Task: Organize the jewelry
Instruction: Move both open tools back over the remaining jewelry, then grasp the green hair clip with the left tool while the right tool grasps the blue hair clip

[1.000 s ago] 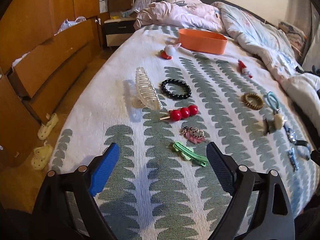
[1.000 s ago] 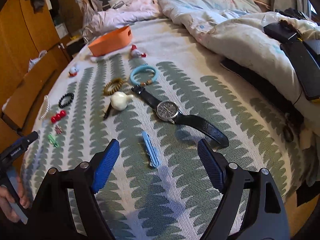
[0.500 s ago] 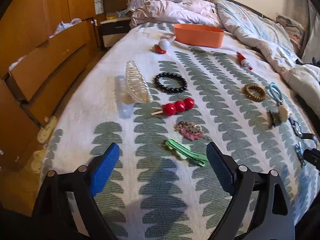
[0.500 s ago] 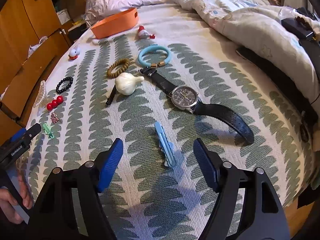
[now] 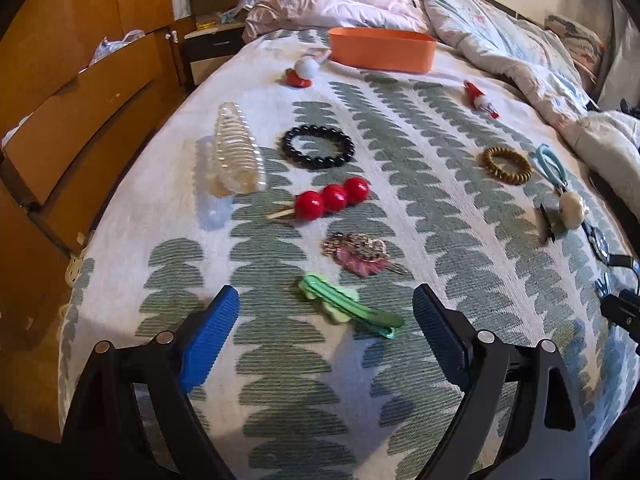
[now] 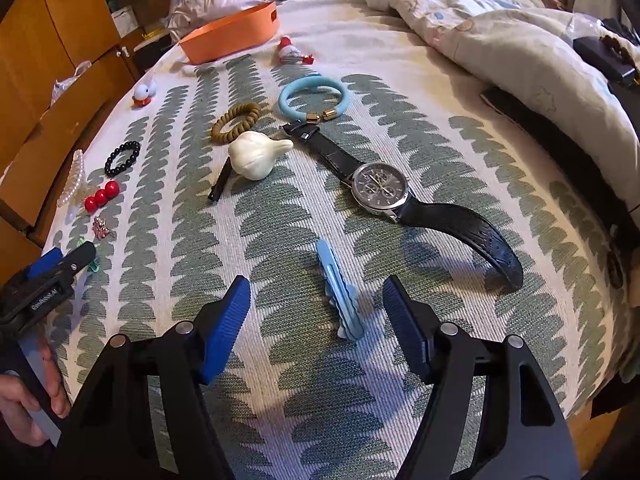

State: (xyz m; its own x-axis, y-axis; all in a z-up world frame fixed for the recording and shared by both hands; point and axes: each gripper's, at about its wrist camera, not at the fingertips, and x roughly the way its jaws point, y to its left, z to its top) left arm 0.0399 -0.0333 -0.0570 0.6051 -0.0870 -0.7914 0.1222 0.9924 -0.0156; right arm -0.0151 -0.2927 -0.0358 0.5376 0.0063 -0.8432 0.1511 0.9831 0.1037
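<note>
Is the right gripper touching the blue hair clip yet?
Apart. The right wrist view shows the blue hair clip lying on the bedspread between the right gripper pads, with bare cloth on both sides of it.

The bed is being viewed from two fisheye cameras, each looking forward and steeply down along its own gripper's fingers. The left wrist view is being taken low and close over the near left part of the bedspread (image 5: 400, 140), facing the orange tray (image 5: 382, 54) at the far end. The right wrist view is being taken further right, facing the same way. The tray (image 6: 230, 38), black bead bracelet (image 5: 318, 147) (image 6: 123, 157) and red balls (image 5: 332, 199) (image 6: 102, 196) are being shared by both.
</note>
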